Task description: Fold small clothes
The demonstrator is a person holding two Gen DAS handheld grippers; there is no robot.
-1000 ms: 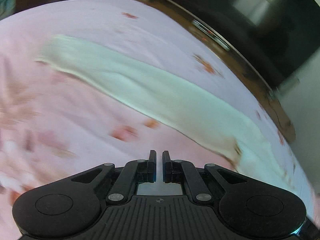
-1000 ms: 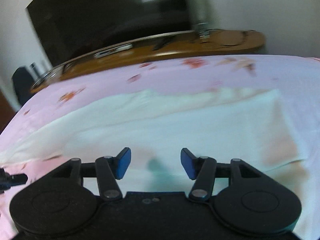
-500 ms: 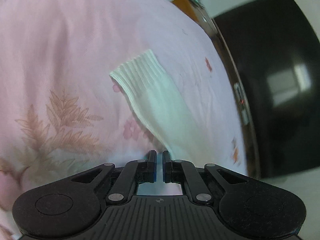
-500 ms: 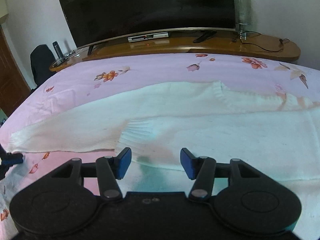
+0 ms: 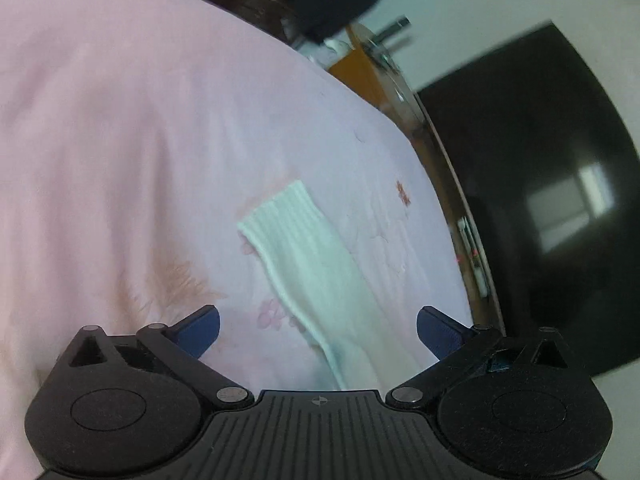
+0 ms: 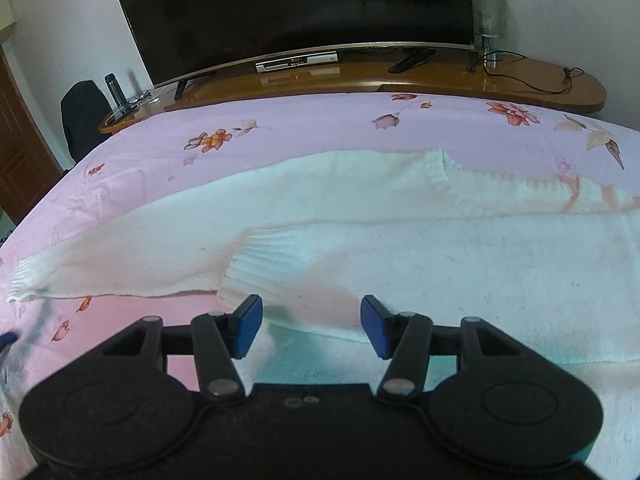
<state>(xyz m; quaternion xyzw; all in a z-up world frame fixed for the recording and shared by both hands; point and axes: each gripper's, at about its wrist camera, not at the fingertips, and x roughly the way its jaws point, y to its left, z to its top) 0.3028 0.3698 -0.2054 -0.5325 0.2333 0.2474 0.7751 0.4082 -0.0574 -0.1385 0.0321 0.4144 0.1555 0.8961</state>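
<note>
White knitted sweater (image 6: 400, 248) lies spread flat on pink floral bedsheet (image 6: 320, 128), covering most of the area ahead of the right gripper (image 6: 311, 326).

Right gripper: blue pads part-way apart, jaws not pressing anything. Sweater fabric lies under and between them; contact with the cloth can't be told. Ribbed cuff of a folded-in sleeve (image 6: 272, 252) sits just ahead of its left pad, lying on top of the sweater body. Ribbed collar (image 6: 440, 176) is further ahead, slightly to the right. The other sleeve runs out far to the left of the gripper, its ribbed end (image 6: 22, 280) near the sheet's edge.

Left gripper (image 5: 318, 330): jaws opening, standing wide, blue pads clear of the cloth. The white sleeve (image 5: 316, 276) passes between them without being pinched, stretching forward from under the gripper body; its ribbed cuff (image 5: 284, 216) lies flat on the bedsheet ahead, about centre. View is somewhat blurred and tilted.

Beyond the bed, ahead of the right gripper: long brown wooden console (image 6: 400, 76) with a large black TV screen (image 6: 296, 12) on it, a silver set-top box (image 6: 298, 64) under the screen, a clear glass cylinder (image 6: 488, 8) ahead-right, and a dark bottle (image 6: 114, 90) ahead-left.
</note>
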